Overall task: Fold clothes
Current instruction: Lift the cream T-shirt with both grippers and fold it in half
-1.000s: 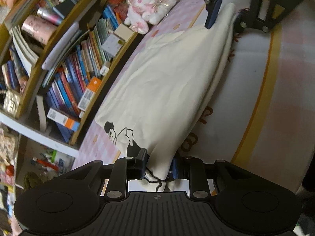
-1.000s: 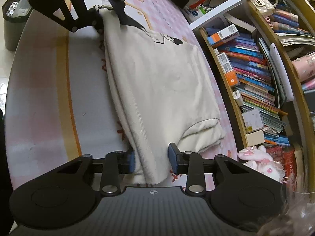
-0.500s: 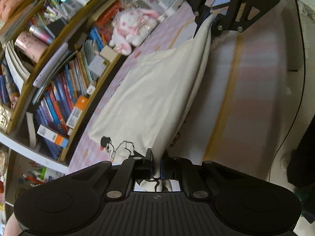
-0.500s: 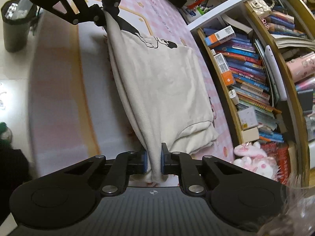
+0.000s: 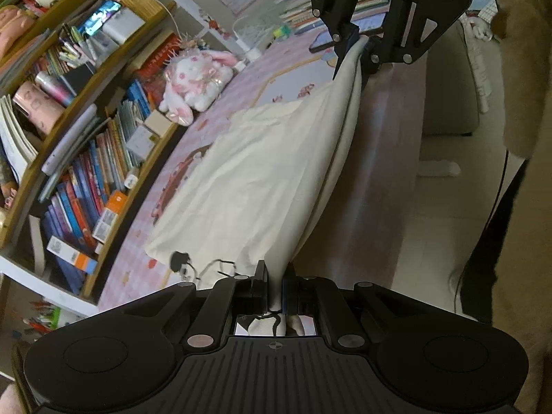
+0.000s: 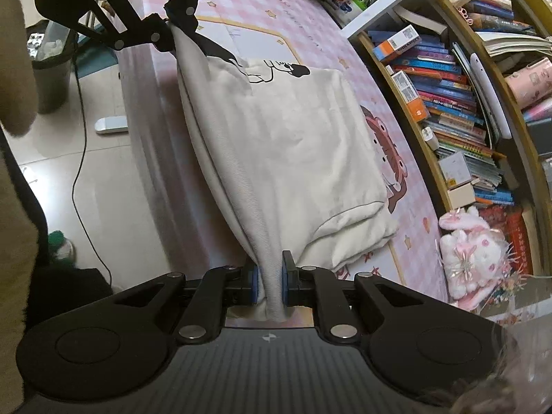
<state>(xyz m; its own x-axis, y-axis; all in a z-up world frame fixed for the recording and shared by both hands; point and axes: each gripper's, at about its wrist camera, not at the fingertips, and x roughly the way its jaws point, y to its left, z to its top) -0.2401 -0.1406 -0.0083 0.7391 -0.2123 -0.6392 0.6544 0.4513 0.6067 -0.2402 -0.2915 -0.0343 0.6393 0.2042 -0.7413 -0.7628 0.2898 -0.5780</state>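
A cream sweatshirt (image 5: 269, 172) with a black line drawing lies on the pink checked table cover (image 5: 248, 79), its far side flat by the shelf. In the left wrist view my left gripper (image 5: 274, 286) is shut on one end of the near edge, with cloth bunched between the pads. The right gripper (image 5: 352, 48) pinches the other end at the top of that view. In the right wrist view the right gripper (image 6: 268, 276) is shut on the sweatshirt (image 6: 293, 145), and the left gripper (image 6: 172, 31) holds the far end. The held edge hangs taut and raised between them.
A curved bookshelf (image 6: 459, 114) full of books lines the far side of the table. A pink plush rabbit (image 6: 472, 252) sits by it. On the tiled floor are a bin (image 6: 51, 69), a black cable (image 6: 82, 158) and a white bar-shaped object (image 6: 110, 125).
Both grippers went from open around the sweatshirt's near edge to shut on it. They then lifted that edge off the table, drawing it tight between them.
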